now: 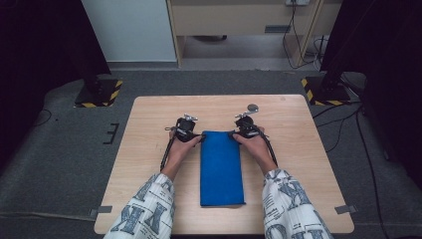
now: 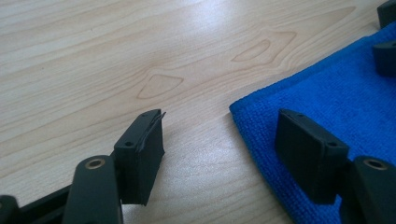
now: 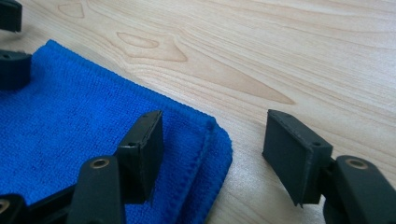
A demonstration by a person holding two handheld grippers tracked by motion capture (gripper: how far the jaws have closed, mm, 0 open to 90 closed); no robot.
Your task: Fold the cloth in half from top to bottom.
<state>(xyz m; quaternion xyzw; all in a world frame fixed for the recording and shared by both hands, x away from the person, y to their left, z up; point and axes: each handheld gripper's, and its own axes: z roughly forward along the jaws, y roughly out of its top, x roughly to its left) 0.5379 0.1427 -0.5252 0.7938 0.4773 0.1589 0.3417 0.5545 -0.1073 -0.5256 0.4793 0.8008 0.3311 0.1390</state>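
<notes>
Both sets of jaws are partway open, each straddling a far corner of the blue towel [image 1: 221, 167], nothing pinched yet. The left gripper [image 2: 224, 154] has one pad on the cloth and one on bare wood, and the right gripper [image 3: 219, 154] mirrors it at the other corner. Looks like they're lined up that way so both corners get grabbed together. The towel lies folded into a long strip running near to far mid-table [image 1: 149, 114].
</notes>
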